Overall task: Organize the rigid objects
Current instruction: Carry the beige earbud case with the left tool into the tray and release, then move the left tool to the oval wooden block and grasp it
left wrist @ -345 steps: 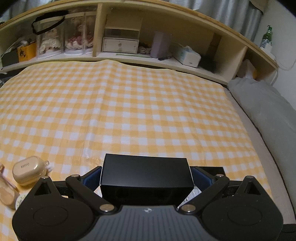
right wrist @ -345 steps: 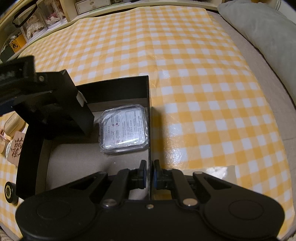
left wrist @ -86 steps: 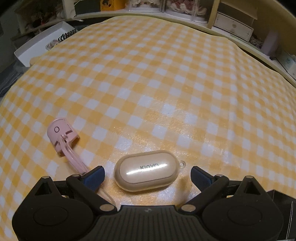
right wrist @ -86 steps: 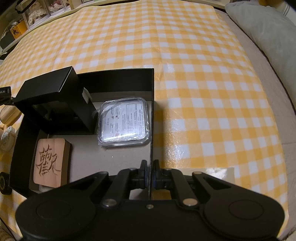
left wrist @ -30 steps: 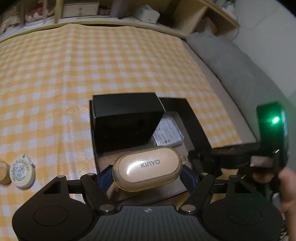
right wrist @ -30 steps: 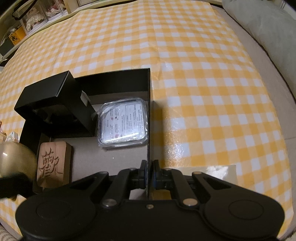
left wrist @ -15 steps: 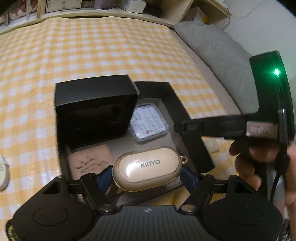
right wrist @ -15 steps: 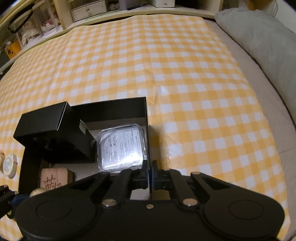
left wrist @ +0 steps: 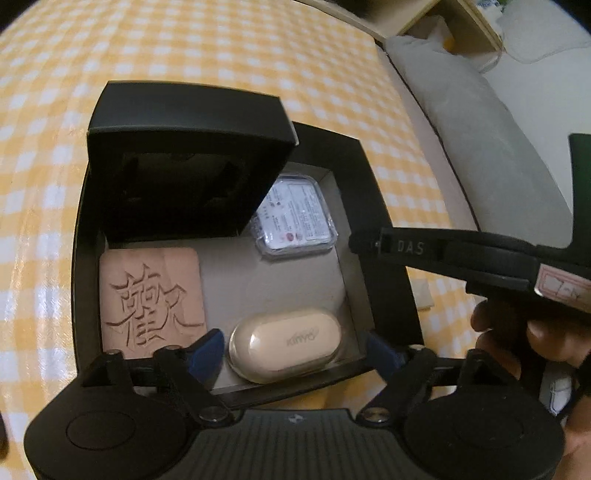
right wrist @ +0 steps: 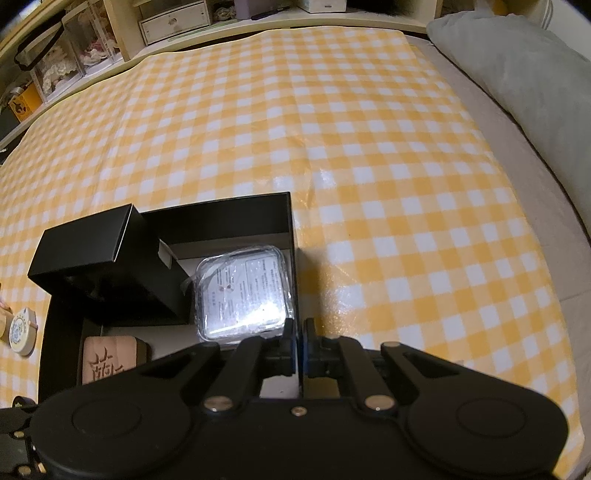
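A beige KINYO earbud case [left wrist: 286, 343] lies on the floor of the open black box [left wrist: 388, 295], in its near right corner. My left gripper [left wrist: 293, 349] straddles the case; its jaws are opening and the blue pads [left wrist: 207, 347] stand clear of it. The box also holds a smaller black box [left wrist: 188, 162], a carved wooden block [left wrist: 151, 295] and a clear plastic packet [left wrist: 295, 221]. My right gripper [right wrist: 299, 343] is shut on the black box's right wall [right wrist: 291, 229], and its fingers [left wrist: 369, 243] show at that wall in the left wrist view.
The box sits on a yellow checked cloth [right wrist: 332, 129]. A round white tin [right wrist: 23, 328] lies left of it and a pale card [left wrist: 421, 295] to its right. A grey pillow [right wrist: 535, 74] borders the right side, and shelves [right wrist: 173, 18] line the back. A person's hand [left wrist: 535, 332] holds the right gripper.
The earbud case, gripped above the box half a second ago, now rests on the box floor. The left jaws have spread away from it, and the left gripper has come lower.
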Available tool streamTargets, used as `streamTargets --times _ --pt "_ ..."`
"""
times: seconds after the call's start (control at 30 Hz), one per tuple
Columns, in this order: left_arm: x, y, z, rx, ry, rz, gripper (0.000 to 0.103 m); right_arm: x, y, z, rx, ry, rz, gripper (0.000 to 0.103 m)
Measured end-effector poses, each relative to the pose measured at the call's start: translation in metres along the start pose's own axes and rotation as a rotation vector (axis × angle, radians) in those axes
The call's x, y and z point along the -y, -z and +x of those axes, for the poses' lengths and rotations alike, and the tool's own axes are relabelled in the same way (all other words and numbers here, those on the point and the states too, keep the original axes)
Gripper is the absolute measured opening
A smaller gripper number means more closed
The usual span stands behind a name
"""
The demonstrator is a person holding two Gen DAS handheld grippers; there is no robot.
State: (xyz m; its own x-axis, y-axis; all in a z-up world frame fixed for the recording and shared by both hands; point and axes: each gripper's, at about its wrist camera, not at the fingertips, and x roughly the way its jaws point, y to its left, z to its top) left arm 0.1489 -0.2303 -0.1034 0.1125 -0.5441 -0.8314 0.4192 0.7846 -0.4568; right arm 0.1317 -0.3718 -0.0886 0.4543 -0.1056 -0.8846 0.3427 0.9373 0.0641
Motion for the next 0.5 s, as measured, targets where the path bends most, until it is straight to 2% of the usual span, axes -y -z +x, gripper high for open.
streamTargets --times 0.13,0.4,0.5 --pt "0.007 -0.002 -0.009 0.005 0.000 0.041 0.091 0.000 0.001 0.000 0.001 0.000 0.000 0.004" --pt "0.014 0.001 -0.022 0.000 -0.012 0.057 0.092 0.000 0.003 -0.002 0.003 -0.004 0.001 0.005" --pt "0.019 0.004 -0.028 0.006 -0.037 0.090 0.097 0.001 0.004 -0.001 0.003 -0.003 0.000 0.005"
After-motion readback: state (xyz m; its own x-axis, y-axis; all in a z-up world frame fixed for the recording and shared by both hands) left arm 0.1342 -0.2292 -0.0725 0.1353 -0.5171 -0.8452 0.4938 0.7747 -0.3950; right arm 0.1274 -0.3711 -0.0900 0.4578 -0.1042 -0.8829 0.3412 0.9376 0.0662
